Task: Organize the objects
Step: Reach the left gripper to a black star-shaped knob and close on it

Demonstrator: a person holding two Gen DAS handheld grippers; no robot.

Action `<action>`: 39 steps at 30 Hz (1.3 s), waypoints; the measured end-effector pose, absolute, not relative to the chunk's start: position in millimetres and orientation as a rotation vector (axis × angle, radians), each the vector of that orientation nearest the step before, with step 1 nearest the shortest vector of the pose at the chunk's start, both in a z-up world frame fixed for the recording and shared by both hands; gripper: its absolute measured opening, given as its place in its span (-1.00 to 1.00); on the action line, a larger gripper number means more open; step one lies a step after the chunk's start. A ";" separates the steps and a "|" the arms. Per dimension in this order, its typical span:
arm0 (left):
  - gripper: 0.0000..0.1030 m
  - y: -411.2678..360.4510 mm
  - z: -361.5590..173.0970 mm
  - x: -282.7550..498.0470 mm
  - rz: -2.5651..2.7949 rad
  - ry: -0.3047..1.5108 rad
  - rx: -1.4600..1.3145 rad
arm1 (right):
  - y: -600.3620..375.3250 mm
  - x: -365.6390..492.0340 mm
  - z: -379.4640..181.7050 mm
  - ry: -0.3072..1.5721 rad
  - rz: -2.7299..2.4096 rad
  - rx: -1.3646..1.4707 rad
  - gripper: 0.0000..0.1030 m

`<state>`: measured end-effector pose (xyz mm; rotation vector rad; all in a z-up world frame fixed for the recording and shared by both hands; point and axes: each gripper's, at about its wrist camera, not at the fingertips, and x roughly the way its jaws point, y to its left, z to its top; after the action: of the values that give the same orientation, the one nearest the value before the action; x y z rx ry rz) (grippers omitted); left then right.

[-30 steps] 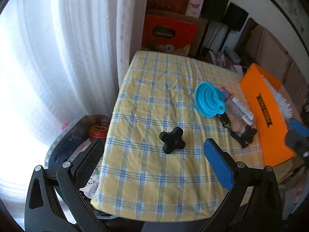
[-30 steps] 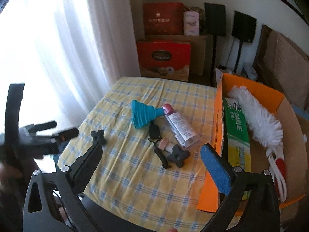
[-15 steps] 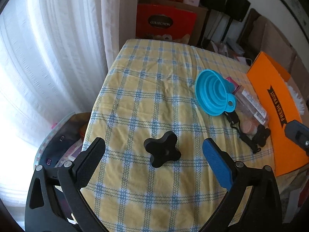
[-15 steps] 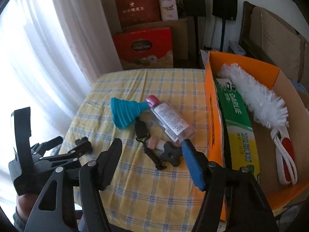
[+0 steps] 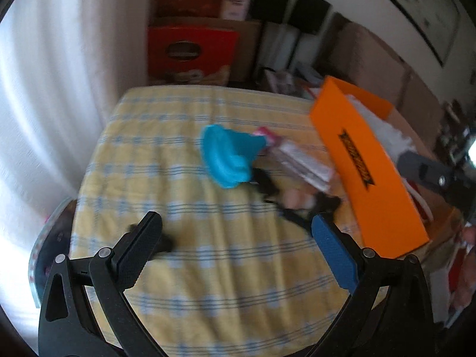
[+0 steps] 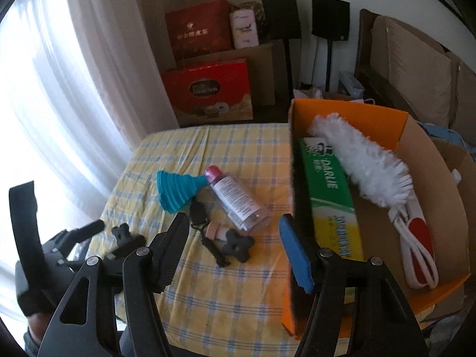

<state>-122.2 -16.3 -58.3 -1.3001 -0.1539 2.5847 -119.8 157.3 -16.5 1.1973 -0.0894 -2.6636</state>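
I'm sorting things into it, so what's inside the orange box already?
In the orange box: a white duster with a red-and-white handle and a green Darlie carton. Anything under them is hidden.

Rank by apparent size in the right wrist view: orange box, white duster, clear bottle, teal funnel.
1. orange box
2. white duster
3 and 4. clear bottle and teal funnel look about alike, so no ranking between them.
The box lies partly nearer the camera, but its lead is plain.
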 end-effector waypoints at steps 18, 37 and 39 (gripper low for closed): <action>0.60 75.7 -81.3 -131.8 2.434 -0.015 -1.320 | 195.1 -108.4 -7.0 -0.096 -2.706 1.161 0.28; -0.37 91.3 -93.2 -139.6 2.503 0.076 -1.385 | 214.2 -107.3 -14.5 -0.117 -2.707 1.172 0.28; -0.86 89.0 -88.7 -137.4 2.487 0.055 -1.377 | 212.2 -106.8 -14.5 -0.107 -2.704 1.170 0.28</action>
<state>-137.4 89.0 -88.7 -1.3775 0.0547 2.4870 -106.8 212.2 -14.5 1.1698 -0.1075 -2.7044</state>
